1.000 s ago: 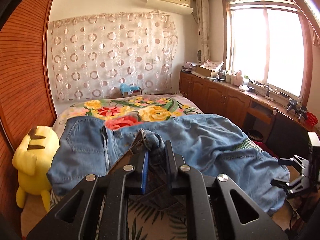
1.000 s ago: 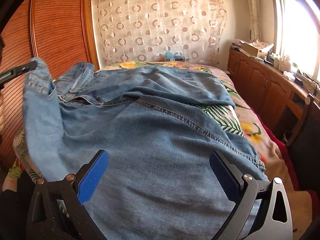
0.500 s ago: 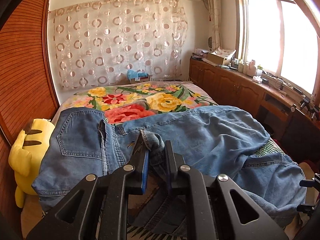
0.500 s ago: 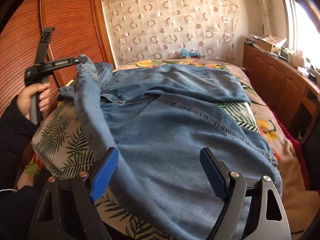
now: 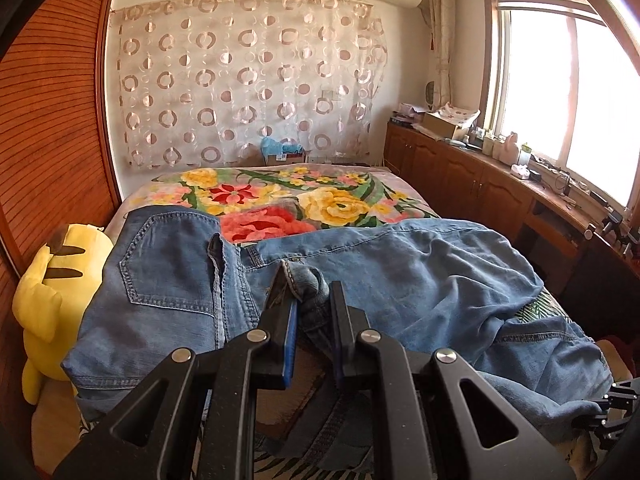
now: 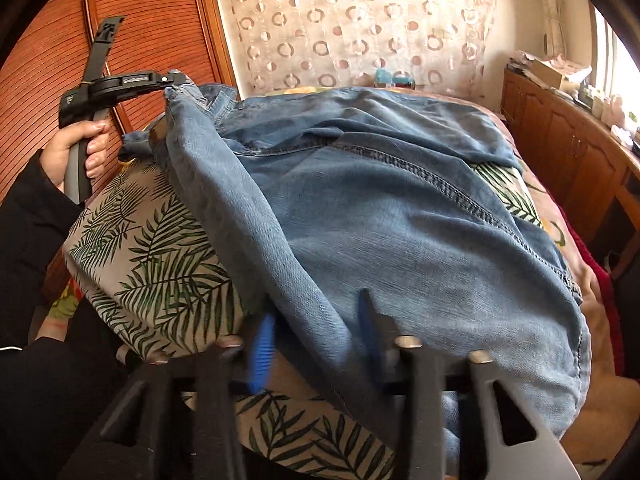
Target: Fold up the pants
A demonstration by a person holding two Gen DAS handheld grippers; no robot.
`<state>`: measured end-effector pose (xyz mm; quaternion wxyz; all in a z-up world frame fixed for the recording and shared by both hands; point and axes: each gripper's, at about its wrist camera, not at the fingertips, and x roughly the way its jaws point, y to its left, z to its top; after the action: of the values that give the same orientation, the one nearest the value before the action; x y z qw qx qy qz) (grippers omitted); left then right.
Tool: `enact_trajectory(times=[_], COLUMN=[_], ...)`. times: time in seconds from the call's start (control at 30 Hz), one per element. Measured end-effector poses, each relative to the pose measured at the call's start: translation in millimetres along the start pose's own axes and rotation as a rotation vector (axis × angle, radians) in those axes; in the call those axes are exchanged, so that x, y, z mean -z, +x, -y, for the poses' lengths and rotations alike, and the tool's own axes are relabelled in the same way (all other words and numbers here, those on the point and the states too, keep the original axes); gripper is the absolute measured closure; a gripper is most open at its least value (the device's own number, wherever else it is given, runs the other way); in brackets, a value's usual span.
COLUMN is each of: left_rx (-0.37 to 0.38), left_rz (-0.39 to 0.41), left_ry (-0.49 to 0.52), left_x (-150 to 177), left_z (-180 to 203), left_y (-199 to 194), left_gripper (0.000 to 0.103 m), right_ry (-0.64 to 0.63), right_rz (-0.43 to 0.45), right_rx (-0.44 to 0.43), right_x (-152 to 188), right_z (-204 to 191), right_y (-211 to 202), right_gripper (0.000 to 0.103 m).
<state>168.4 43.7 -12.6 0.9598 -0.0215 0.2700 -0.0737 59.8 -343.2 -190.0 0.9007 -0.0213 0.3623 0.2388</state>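
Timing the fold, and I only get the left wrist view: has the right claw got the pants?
Observer: A fold of the pants lies between the right claw's jaws, which have just been closing. Blur hides whether they pinch it.
Operator: Which part is that?
Observer: The near ridge of denim, lying over the leaf-print sheet.
Operator: And my left claw, seen from outside?
Observer: The left claw holds the far end of that same ridge, raised above the sheet.
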Motion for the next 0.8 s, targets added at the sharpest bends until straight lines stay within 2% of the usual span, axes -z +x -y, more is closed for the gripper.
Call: enact_trajectory(times=[0.03, 0.13, 0.43, 0.67, 0.8], left_rx=[0.008, 0.017, 0.032, 0.023, 0.015], left_rz=[0.009, 0.036, 0.127, 0.146, 0.147], left_ry=[-0.006, -0.018, -0.076, -0.087, -0.094], left_x=[-1, -5, -21, -34, -39], left_z=[-1, -5, -22, -33, -40], left_y=[-3, -11, -33, -32, -25], left_gripper=[0.088, 0.088, 0.088, 0.088, 0.088], right_ry=[0.000, -0.015, -0.101, -0.165, -0.201], right_rz=[0.001, 0.024, 0.153, 0.227, 0.251], right_rx=[-0.002, 0.004, 0.114, 0.176, 0.194], right_x=[-2, -13, -74, -121, -144], right_z=[1, 4, 14, 12, 6], right_y=[0, -2, -21, -23, -9], right_gripper=[0.082, 0.095, 0.098, 0.098, 0.098])
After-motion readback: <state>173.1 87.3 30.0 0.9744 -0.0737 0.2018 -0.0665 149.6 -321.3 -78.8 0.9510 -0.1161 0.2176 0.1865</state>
